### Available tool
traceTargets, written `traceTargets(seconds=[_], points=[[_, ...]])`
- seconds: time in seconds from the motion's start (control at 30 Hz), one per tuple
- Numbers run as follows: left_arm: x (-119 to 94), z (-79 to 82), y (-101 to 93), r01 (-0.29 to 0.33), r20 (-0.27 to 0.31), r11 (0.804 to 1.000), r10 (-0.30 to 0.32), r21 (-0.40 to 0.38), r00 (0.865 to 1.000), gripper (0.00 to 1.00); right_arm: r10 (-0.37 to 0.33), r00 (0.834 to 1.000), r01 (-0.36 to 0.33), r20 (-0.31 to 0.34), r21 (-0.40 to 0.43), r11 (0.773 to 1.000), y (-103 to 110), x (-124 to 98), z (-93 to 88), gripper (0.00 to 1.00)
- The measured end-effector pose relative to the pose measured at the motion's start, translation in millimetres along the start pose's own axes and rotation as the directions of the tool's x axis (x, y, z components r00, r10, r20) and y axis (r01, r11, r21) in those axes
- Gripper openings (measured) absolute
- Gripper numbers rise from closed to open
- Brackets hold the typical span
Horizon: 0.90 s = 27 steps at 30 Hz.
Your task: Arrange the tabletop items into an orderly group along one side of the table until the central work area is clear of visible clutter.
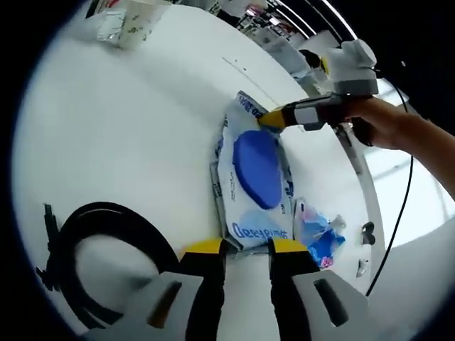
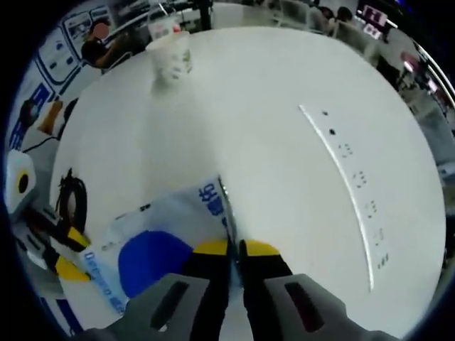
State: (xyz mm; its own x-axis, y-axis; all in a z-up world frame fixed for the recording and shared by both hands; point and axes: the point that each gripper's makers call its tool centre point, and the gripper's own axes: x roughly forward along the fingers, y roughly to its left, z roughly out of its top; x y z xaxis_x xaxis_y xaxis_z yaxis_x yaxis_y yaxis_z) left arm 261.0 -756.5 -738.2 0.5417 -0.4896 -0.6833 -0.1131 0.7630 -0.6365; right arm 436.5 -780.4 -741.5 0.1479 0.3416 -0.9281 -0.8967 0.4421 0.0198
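Gripper on my right (image 2: 234, 249) is clenched on the far edge of the wipes pack (image 1: 254, 177), its yellow tips nearly together with the wrapper's seam pinched between them; from the left gripper view I see it reaching in from the right with the person's hand (image 1: 387, 121) behind it. My left gripper (image 1: 245, 249) sits at the near end of the same pack, tips apart, one on each side of the edge. I read it as released, though I cannot tell whether the tips touch the wrapper. Holding both ends makes sense to me: the pack is soft and would sag or drag if lifted by one corner. It lies flat near the middle of the white table (image 1: 142, 128), lid up. A small blue packet (image 1: 316, 231) lies just beside it, a black cable (image 1: 106, 249) coils nearby, and a cup (image 2: 170, 53) stands well apart at the table's far edge.
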Motion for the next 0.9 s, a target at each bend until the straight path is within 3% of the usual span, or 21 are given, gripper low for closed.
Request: traceTargets(seconds=[0.43, 0.83, 0.9], points=[[-4, 0.0, 5.3, -0.037, 0.001, 0.999, 0.037, 0.021, 0.999, 0.18, -0.022, 1.0, 0.022, 0.009, 0.04, 0.999, 1, -7, -9.5, 0.0], [-16, 25.4, 4.5, -0.047, 0.054, 0.998, 0.045, 0.036, 0.998, 0.15, -0.045, 0.999, 0.042, 0.018, 0.159, 0.986, -4, -22, -19.6, 0.0], [-18, 29.9, 4.1, -0.044, 0.063, 0.998, 0.041, 0.04, 0.997, 0.09, -0.047, 0.999, 0.044, 0.015, 0.177, 0.983, -5, -24, -22.9, 0.0]])
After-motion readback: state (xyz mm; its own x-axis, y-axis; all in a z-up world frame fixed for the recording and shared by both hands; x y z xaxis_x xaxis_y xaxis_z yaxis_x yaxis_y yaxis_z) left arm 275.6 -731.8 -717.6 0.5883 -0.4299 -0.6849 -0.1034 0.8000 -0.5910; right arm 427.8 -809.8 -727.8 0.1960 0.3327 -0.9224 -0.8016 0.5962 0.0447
